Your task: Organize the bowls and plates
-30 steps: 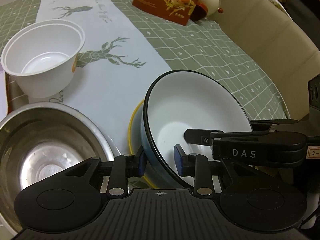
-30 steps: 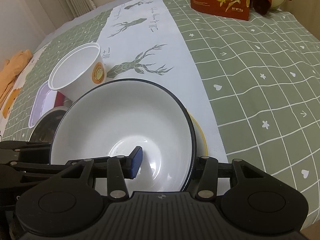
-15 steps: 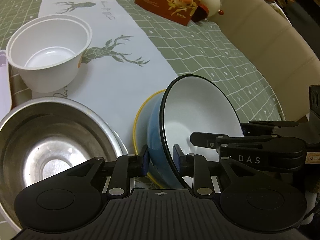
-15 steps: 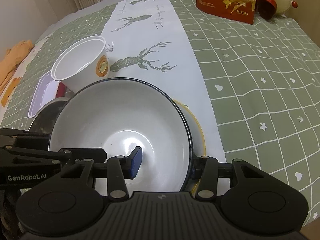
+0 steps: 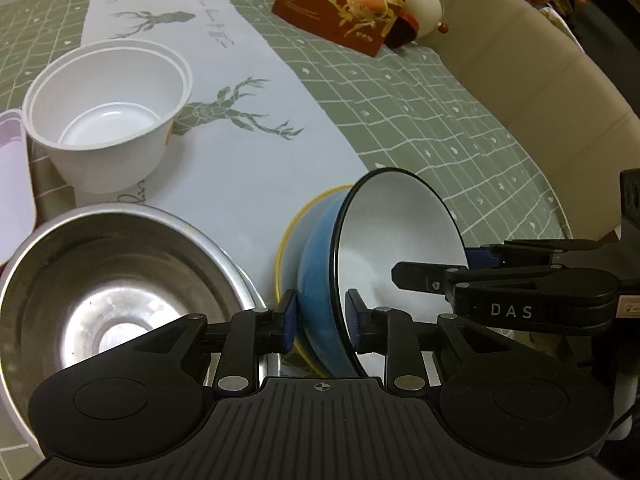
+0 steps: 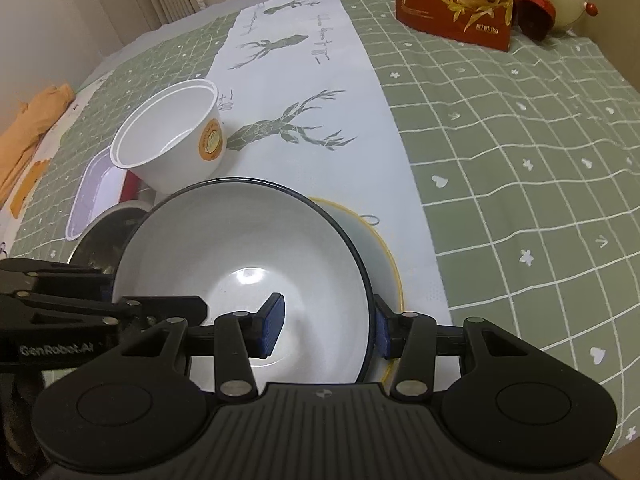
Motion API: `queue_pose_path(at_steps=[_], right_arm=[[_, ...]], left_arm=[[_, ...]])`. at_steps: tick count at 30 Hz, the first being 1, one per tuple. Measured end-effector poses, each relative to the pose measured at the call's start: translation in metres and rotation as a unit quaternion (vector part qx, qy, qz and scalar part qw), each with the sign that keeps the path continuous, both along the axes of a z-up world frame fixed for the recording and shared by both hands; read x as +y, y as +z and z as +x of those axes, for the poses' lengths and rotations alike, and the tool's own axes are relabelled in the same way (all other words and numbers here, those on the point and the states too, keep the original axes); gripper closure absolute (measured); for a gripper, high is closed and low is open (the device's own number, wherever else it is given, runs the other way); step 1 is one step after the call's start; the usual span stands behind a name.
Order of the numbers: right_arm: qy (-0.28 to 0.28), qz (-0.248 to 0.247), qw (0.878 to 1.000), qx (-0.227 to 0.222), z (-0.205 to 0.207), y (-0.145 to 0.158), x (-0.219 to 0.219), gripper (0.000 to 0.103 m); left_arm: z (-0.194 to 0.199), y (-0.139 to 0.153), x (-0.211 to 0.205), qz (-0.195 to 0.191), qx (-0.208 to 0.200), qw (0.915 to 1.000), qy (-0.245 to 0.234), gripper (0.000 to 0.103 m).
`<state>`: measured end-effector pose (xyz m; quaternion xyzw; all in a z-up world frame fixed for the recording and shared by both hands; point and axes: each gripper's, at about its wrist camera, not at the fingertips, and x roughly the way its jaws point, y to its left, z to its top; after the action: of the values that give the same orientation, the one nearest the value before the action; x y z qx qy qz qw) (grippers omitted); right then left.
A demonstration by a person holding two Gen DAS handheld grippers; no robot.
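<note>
A blue enamel bowl (image 5: 384,232) with a white inside and a dark rim is tipped up on edge over a yellow-rimmed dish (image 5: 288,232) on the tablecloth. My left gripper (image 5: 320,318) straddles its near wall, one pad on the blue outside and one inside. Its jaws are closing and the pads touch the wall. In the right wrist view the same bowl (image 6: 240,248) fills the middle. My right gripper (image 6: 326,326) is shut on its right rim, one pad inside and one outside. The yellow-rimmed dish (image 6: 384,248) peeks out behind.
A steel bowl (image 5: 112,280) sits just left of the blue bowl. Behind it a white plastic bowl (image 5: 108,112) stands by a lilac tray (image 5: 12,168). A red snack bag (image 5: 352,4) stands at the far edge, with a beige cushion (image 5: 520,60) to the right.
The blue bowl has tipped from lying shallow to standing steeply on edge. The left jaws have narrowed onto its wall. The right gripper keeps its hold on the rim.
</note>
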<state>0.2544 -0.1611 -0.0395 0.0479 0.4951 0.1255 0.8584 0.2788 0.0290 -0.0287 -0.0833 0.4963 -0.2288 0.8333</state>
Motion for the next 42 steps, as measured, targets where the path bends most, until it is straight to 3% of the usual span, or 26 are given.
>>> queue_pose_path(at_steps=[4, 7, 12, 16, 20, 27, 34, 39, 42], right_arm=[[-0.004, -0.002, 1.0, -0.011, -0.002, 0.003, -0.001, 0.055], [-0.009, -0.03, 0.999, -0.032, -0.003, 0.007, 0.001, 0.055], [-0.005, -0.036, 0.999, -0.036, -0.002, 0.007, 0.001, 0.055], [-0.01, -0.034, 0.998, -0.052, -0.004, 0.009, -0.003, 0.055], [-0.028, -0.044, 0.996, -0.073, -0.01, 0.009, -0.011, 0.055], [-0.069, 0.019, 0.997, -0.004, -0.001, -0.03, -0.035, 0.052], [-0.037, 0.111, 0.993, 0.032, 0.009, -0.051, -0.037, 0.05], [-0.034, 0.08, 0.996, 0.015, 0.018, -0.046, -0.025, 0.05], [-0.038, 0.088, 0.995, 0.018, 0.031, -0.044, -0.028, 0.05]], left_arm=[[0.0, 0.009, 0.008, -0.007, -0.017, 0.9998, 0.01, 0.077], [0.002, 0.012, 0.012, -0.013, -0.023, 0.9995, 0.015, 0.079], [0.009, 0.014, 0.007, 0.025, -0.043, 0.9982, 0.033, 0.079], [0.019, 0.009, 0.002, 0.008, -0.029, 0.9993, 0.022, 0.079], [0.028, 0.0, -0.006, 0.014, -0.028, 0.9992, 0.025, 0.076], [0.04, -0.028, -0.019, 0.027, 0.004, 0.9996, 0.011, 0.076], [0.048, -0.031, -0.016, 0.001, 0.023, 0.9994, 0.027, 0.075], [0.056, -0.029, -0.017, 0.009, 0.024, 0.9993, 0.026, 0.074], [0.062, -0.023, -0.014, 0.001, 0.009, 0.9995, 0.031, 0.074]])
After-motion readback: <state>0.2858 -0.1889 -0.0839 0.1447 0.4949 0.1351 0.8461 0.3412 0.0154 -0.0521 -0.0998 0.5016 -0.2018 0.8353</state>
